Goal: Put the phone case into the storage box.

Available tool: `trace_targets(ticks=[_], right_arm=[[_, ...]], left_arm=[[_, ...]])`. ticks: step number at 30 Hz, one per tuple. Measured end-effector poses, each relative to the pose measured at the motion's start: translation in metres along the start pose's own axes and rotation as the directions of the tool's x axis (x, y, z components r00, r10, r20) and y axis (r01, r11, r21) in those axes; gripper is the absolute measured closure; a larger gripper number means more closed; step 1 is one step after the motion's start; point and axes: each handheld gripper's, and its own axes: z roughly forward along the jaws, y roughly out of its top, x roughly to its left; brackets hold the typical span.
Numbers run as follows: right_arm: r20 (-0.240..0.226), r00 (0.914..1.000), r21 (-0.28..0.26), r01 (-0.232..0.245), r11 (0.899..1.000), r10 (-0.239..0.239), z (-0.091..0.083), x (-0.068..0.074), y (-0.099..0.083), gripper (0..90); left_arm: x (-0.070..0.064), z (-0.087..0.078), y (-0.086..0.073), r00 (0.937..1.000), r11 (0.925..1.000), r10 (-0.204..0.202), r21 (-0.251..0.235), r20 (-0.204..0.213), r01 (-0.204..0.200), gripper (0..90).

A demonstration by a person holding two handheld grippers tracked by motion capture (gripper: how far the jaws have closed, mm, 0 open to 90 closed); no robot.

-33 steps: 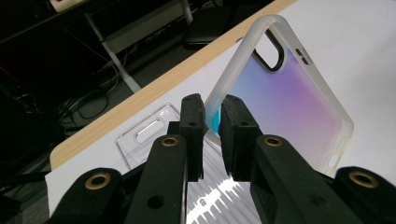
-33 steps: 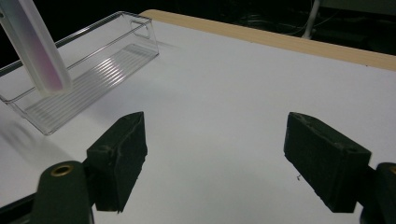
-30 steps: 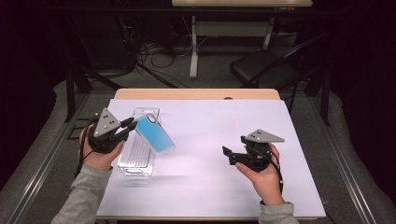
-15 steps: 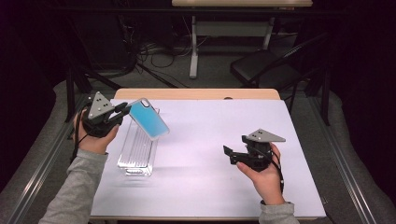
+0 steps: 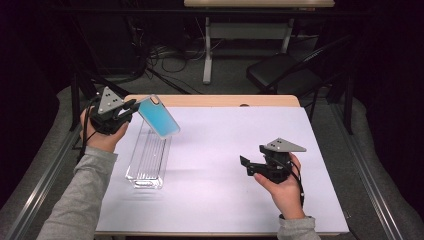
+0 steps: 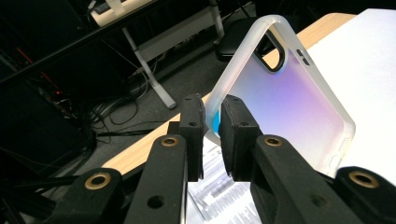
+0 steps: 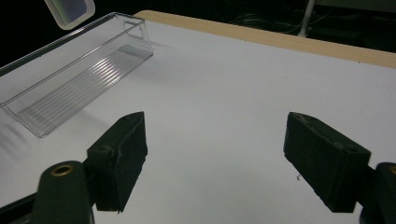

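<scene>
Left gripper (image 5: 131, 107) is up in the air at the table's far left corner, jaws pinched nearly closed on the edge of a phone case (image 5: 159, 116); the left gripper view shows the case's (image 6: 285, 100) translucent rim clamped between the two pads (image 6: 236, 135). Case sticks out to the right of the jaws, tilted, camera cutout end highest, blue-to-purple back. Directly below and a bit nearer the person sits a clear plastic bin (image 5: 147, 160), long and narrow, ribbed floor, resting on the white table cover (image 5: 225, 140); case is above its far end, not touching it. Right gripper (image 5: 245, 165) is well apart on the right, low over the cover, jaws spread wide with nothing between them, pointing toward the bin (image 7: 70, 70).
</scene>
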Motion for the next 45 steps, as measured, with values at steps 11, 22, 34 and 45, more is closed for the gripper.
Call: trace_targets(ticks=[11,22,34,45], right_arm=[[0.002,1.0000,0.003,-0.003,1.000,0.003,0.002,-0.001,-0.002,21.0],[0.001,1.0000,0.012,-0.003,1.000,0.003,0.004,-0.002,-0.003,21.1],[0.006,1.0000,0.015,-0.003,1.000,0.003,0.005,-0.002,-0.004,21.2],[0.009,0.9999,0.021,-0.013,1.000,0.012,0.007,-0.003,-0.006,21.2]], left_arm=[[0.009,0.017,0.002,1.0000,0.9998,-0.002,0.020,-0.002,0.002,79.8],[0.013,0.030,-0.002,0.9999,0.9996,0.012,0.024,-0.005,-0.012,79.9],[0.018,0.043,-0.006,0.9969,0.9974,0.068,0.024,-0.039,-0.068,79.9],[0.026,0.053,-0.011,0.9935,0.9949,0.098,0.028,-0.056,-0.097,79.9]])
